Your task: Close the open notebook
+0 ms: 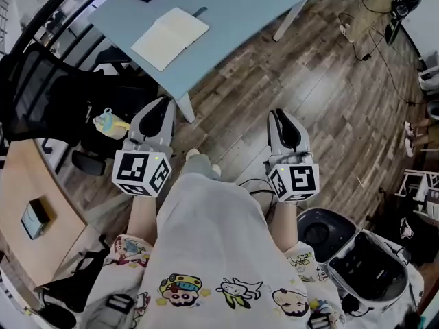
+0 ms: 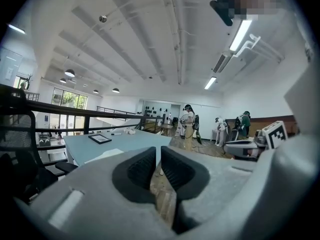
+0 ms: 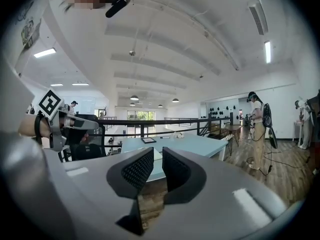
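Two handheld grippers are seen in the head view, held over the brown wood-plank floor [image 1: 329, 115], both short of the pale blue rectangular table [image 1: 240, 5]. The open notebook with blank cream pages [image 1: 170, 38] lies flat close to the table's nearer edge, well apart from the left gripper [image 1: 164, 103] and the right gripper [image 1: 276, 114]. Bare floor is left between the jaws and the table corner, while a black mesh office chair [image 1: 41, 81] crowds the left side.

In the left gripper view, the jaws are brought almost together, only a thin slit remaining, and nothing is held between them; the table's edge is seen ahead.

In the right gripper view, the jaws are set slightly apart and hold nothing; the tabletop's near edge lies beyond open floor.
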Tool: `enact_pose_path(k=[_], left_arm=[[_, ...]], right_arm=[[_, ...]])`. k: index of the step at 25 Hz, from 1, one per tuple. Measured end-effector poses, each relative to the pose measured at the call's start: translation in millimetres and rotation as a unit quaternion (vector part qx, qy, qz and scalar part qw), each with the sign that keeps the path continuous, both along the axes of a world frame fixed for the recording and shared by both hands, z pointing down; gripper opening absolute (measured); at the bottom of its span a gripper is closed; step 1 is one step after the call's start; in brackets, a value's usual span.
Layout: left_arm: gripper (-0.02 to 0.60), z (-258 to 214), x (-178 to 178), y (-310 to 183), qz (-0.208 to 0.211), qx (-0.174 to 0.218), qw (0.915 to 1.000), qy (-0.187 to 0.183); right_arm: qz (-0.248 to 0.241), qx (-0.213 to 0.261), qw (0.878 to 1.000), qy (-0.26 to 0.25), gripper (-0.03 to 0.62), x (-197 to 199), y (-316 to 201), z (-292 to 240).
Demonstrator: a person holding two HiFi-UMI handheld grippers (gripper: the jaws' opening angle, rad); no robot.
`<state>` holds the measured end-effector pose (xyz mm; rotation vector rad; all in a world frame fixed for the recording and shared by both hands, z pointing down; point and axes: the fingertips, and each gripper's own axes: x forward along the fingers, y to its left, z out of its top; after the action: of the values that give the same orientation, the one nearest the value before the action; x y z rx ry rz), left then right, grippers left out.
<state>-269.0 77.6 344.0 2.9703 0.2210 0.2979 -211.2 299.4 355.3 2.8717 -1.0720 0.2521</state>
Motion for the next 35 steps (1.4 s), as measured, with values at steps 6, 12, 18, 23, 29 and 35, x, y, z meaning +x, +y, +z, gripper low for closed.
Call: enact_pose_path(k=[6, 12, 18, 23, 29, 35], left_arm=[[0.054, -9, 24, 1, -0.011, -0.006, 0.9999, -0.002], [0.078, -12, 81, -19, -0.015, -0.013, 0.9998, -0.005], [0.087, -25, 119, -24, -0.035, -0.015, 0.9993, 0.004], [0.097, -20, 154, -68, -0.042, -0.027, 0.9988, 0.002], [0.110, -7, 193, -113, -0.048, -0.036, 0.9982, -0.004], [0.118, -17, 212, -127, -0.054, -0.033, 0.9980, -0.003]], right_arm=[[-0.018, 0.007, 1.000, -0.013, 0.081, 27, -4, -3], [-0.024, 0.008, 0.999, -0.019, 0.098, 81, -24, -10], [-0.039, 0.012, 0.999, -0.014, 0.111, 119, -29, -23], [-0.055, 0.012, 0.998, -0.027, 0.124, 154, -74, -17], [-0.058, 0.003, 0.998, -0.038, 0.132, 193, -116, -7], [-0.069, -0.004, 0.997, -0.039, 0.133, 219, -134, -18]])
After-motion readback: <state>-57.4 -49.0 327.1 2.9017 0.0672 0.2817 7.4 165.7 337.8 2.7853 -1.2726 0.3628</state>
